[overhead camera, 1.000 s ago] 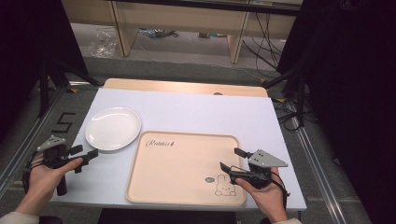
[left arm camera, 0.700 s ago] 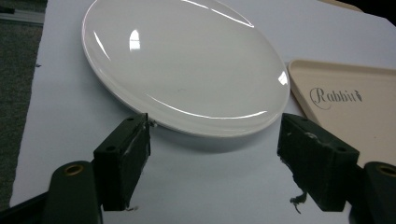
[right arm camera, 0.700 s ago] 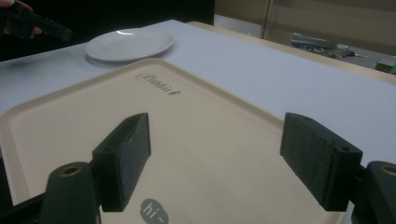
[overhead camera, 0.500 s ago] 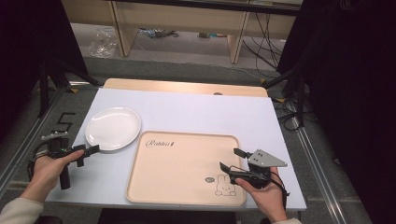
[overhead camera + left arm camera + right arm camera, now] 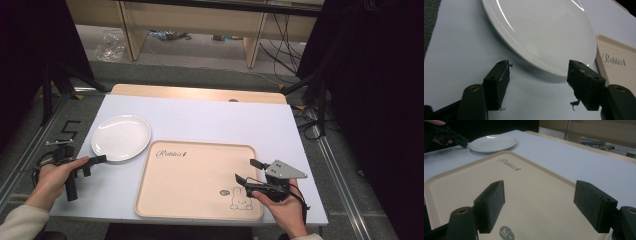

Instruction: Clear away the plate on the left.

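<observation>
On the white table top [image 5: 210, 120], high view: left gripper [image 5: 97, 160] sits at the near rim of the white plate [image 5: 121, 136], jaws just been closing, nothing gripped yet. Right gripper [image 5: 245, 172] hovers over the beige tray [image 5: 190, 180], jaws apart, empty. Left gripper view: plate [image 5: 544, 32] rim lies just ahead of the pads [image 5: 501, 75], not between them; push further in and get one pad under the rim before squeezing. Far rim is cut off. Right gripper view: tray [image 5: 529, 190] below, plate [image 5: 492, 143] well beyond; the underside gap of the plate is hard to judge.

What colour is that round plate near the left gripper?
Plain glossy white, with no pattern. The plate shows best in the left gripper view.
</observation>
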A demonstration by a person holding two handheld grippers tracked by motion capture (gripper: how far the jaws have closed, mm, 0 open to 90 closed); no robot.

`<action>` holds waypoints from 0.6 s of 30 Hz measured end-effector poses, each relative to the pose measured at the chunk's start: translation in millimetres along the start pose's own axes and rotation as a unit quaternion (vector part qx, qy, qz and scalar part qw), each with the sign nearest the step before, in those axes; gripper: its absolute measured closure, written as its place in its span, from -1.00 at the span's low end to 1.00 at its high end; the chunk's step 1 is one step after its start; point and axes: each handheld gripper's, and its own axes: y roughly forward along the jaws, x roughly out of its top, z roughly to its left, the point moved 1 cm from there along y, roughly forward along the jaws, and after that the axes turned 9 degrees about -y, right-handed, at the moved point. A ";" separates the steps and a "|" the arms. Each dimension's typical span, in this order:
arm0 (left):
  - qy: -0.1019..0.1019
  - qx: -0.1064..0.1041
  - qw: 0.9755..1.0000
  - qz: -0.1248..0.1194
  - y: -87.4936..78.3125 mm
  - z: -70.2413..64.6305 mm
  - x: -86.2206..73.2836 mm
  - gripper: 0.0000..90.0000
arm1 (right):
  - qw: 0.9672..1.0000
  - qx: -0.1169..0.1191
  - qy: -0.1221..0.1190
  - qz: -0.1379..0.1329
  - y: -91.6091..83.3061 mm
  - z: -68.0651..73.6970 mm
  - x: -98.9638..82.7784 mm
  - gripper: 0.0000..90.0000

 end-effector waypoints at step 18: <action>-0.081 -0.016 0.997 0.002 14.4 9.7 22.1 -0.10 | 1.000 0.004 0.004 0.001 1.3 0.1 -0.9 -0.43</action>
